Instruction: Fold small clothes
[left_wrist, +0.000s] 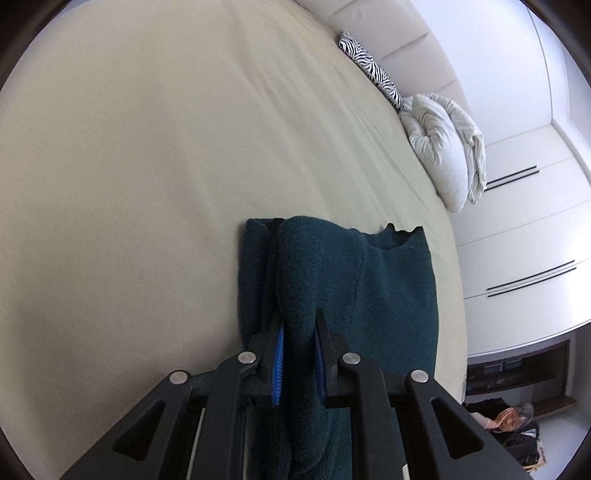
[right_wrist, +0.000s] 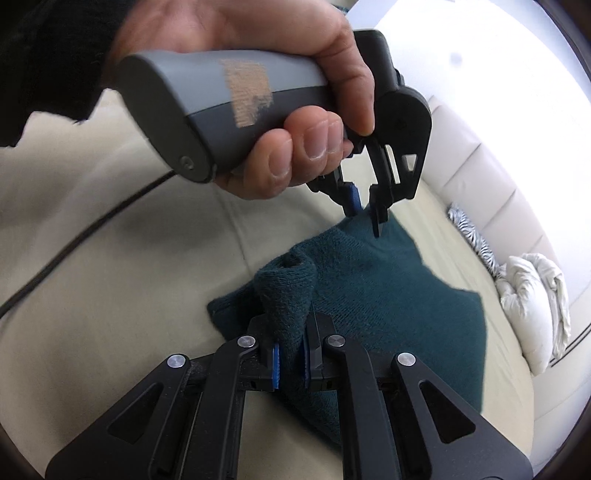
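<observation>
While both sets of jaws are pinching the dark green knit garment (right_wrist: 388, 295) above the bed (left_wrist: 129, 166), the left gripper (right_wrist: 364, 216) and right gripper (right_wrist: 291, 354) are mid-fold, probably needing to carry toward 12 o'clock.

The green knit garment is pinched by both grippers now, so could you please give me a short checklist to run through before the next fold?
1. Left gripper shut on the green garment: ok.
2. Right gripper shut on bunched fabric: ok.
3. Both pinches along the same edge: cannot tell.
4. Rest of the garment lying flat on the bed sheet: ok, far part looks smooth.
5. Landing area free of the white duvet and zebra pillow: ok, both sit apart.
6. Layers caught evenly: cannot tell.
</observation>
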